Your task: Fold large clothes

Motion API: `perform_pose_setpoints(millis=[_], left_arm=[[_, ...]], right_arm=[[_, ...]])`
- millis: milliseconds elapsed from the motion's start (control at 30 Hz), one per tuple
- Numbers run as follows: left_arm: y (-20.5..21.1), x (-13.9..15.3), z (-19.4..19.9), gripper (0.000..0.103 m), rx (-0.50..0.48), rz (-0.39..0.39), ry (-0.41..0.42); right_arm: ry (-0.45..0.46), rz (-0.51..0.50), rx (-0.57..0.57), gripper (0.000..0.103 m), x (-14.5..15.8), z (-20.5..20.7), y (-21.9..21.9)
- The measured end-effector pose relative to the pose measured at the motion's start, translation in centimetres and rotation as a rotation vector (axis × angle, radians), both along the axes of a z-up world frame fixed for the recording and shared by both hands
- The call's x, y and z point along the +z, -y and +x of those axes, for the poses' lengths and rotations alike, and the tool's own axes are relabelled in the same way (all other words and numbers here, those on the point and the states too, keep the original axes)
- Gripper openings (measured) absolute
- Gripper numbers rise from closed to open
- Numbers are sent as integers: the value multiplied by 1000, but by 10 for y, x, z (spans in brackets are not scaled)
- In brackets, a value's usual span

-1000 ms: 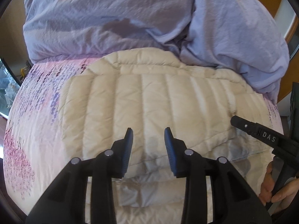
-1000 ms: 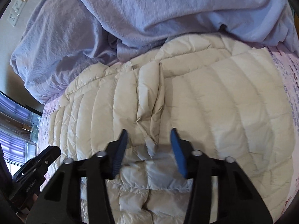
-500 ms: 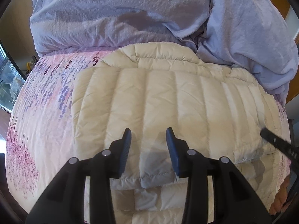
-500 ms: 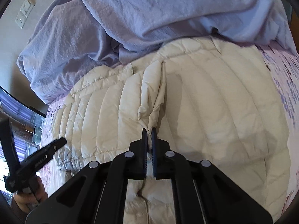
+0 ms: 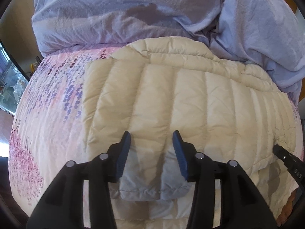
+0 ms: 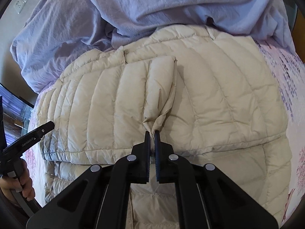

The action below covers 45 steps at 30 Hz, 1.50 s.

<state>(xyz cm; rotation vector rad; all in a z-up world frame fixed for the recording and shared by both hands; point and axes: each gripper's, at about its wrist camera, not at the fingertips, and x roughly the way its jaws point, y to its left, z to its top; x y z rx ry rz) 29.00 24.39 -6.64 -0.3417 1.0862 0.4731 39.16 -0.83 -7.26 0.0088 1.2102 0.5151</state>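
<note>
A cream quilted puffer jacket (image 5: pixel 181 99) lies partly folded on the bed; it also shows in the right wrist view (image 6: pixel 219 99). My left gripper (image 5: pixel 151 142) is open and empty, just above the near folded edge of the jacket. My right gripper (image 6: pixel 152 133) is shut on a pinched fold of the jacket's sleeve (image 6: pixel 160 95) and holds it lifted over the jacket's body. The left gripper's tip (image 6: pixel 38 131) shows at the left of the right wrist view. The right gripper's tip (image 5: pixel 287 162) shows at the right edge of the left wrist view.
A crumpled lilac duvet (image 5: pixel 133 9) is heaped behind the jacket, touching its far edge. The bed has a pink and purple floral sheet (image 5: pixel 47 105). A wall socket (image 6: pixel 22 0) is at the far left. A glass cabinet (image 5: pixel 9 87) stands beyond the bed's left edge.
My right gripper closed on the sleeve fold and drew it up and toward me. My left gripper stayed open and moved closer to the jacket's near edge.
</note>
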Motion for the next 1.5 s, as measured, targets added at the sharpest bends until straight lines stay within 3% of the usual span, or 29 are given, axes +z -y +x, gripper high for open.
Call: perform_pose_setpoints(millis=[267, 333, 433, 533, 633, 800, 867, 933, 1167, 1500], left_arm=[[-4, -6, -1, 47, 4, -2, -16], [-4, -8, 0, 47, -1, -3, -18], [-3, -9, 1, 47, -4, -3, -23], [-2, -10, 2, 47, -7, -2, -26], [-2, -11, 3, 47, -10, 0, -31], [-2, -12, 4, 48, -13, -1, -37], [-2, -13, 4, 49, -14, -3, -39], [-4, -15, 4, 49, -15, -7, -40], [-5, -24, 5, 51, -15, -16, -45], [1, -33, 8, 52, -24, 23, -46]], right_arm=[[-36, -66, -3, 5, -10, -4, -2], [-25, -71, -19, 11, -5, -4, -1], [48, -75, -41, 22, 13, 0, -1], [135, -81, -38, 24, 30, 2, -7], [155, -57, 5, 24, 36, 3, -23], [144, -105, 94, 27, 19, 0, -47], [128, -130, 96, 43, 9, 1, -50], [119, -140, 93, 47, 1, 1, -51], [84, -163, 118, 46, -26, -3, -49], [113, -174, 128, 47, -33, -2, -52]])
